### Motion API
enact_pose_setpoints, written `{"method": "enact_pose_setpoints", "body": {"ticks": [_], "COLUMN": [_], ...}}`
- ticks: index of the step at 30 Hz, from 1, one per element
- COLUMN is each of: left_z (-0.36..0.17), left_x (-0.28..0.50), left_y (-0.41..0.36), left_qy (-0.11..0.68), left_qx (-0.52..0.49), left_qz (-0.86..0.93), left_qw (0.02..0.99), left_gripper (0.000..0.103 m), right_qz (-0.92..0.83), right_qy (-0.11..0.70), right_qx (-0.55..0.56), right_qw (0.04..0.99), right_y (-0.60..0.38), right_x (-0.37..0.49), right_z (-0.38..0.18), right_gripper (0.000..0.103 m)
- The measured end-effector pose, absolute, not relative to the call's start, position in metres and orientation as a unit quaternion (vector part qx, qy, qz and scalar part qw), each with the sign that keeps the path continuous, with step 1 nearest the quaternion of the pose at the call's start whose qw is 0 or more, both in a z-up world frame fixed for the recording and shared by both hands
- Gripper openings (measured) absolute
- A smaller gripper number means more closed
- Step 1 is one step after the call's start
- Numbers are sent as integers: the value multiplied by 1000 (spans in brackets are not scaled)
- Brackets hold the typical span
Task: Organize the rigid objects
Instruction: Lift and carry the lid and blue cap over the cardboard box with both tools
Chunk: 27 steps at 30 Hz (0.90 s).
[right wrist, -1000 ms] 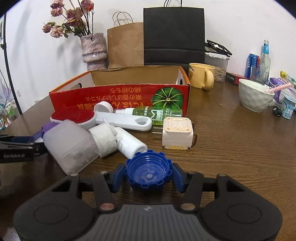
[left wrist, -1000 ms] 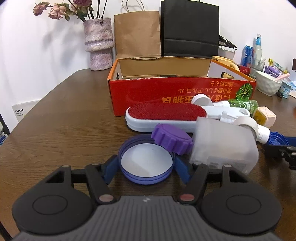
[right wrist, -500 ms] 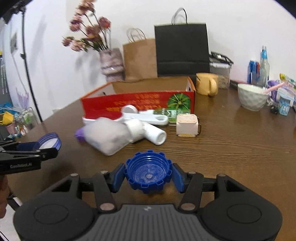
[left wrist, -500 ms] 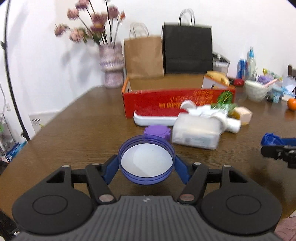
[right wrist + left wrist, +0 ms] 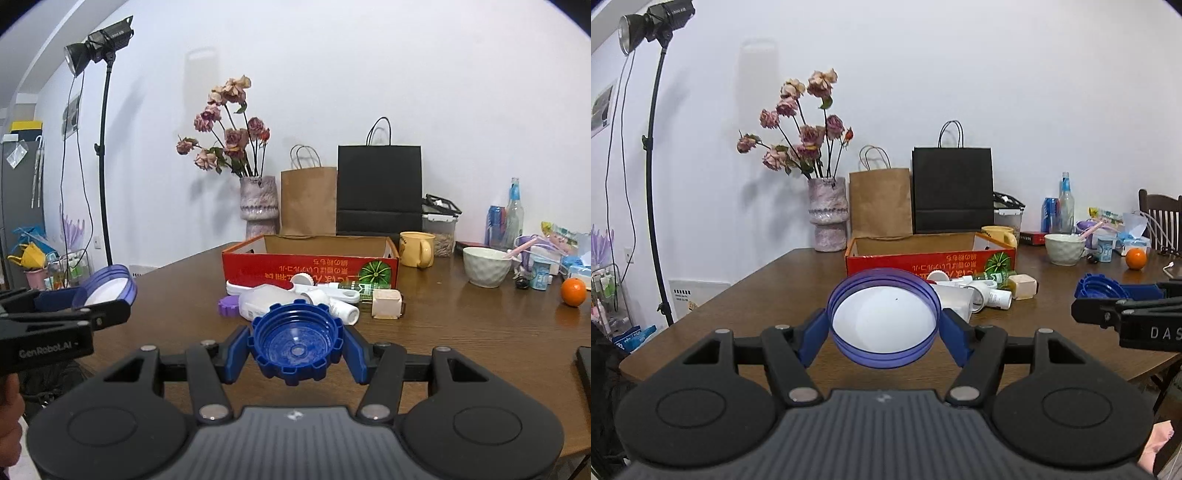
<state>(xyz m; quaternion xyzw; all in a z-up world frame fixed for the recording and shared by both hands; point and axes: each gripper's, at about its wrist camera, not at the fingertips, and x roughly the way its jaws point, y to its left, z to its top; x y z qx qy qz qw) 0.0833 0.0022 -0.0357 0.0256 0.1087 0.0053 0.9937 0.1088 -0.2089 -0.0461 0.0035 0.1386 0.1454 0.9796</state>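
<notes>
Left gripper (image 5: 884,330): clamped on the purple lid (image 5: 883,317) by its rim, open side facing the camera, held in the air near the table's front edge.
Right gripper (image 5: 295,349): clamped on the blue ridged cap (image 5: 295,343), hollow side toward the camera.
Slip risk: both pieces are pinched edge-on across a round rim; a tilt or jolt could probably twist either one out onto the wooden table (image 5: 480,332).
Pile (image 5: 295,299): bottles, brush and small box lie crowded just before the red cardboard box (image 5: 310,264); a careless pass could scatter them.
Left view only: the chair at far right.
Right view only: the purple screw cap (image 5: 229,306) beside the pile, which the lid hides from the left.
</notes>
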Motion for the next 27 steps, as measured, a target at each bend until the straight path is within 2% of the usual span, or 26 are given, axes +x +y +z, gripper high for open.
{"method": "enact_pose_setpoints", "body": {"ticks": [15,27], "left_z": [-29,-12], "left_x": [74,132], "left_y": [-1,2], "left_qy": [74,72], "left_qx": [32,30], "left_qz": [12,28], "left_qw": [997,997], "left_gripper": [67,67], "right_qz": [138,132], "right_qy": [111,113], "right_qx": [12,22], "right_qw": [984,985], "right_y": [-213,-226], "right_x": [105,167], "right_z": [-40,-24], "right_gripper": [54,54]}}
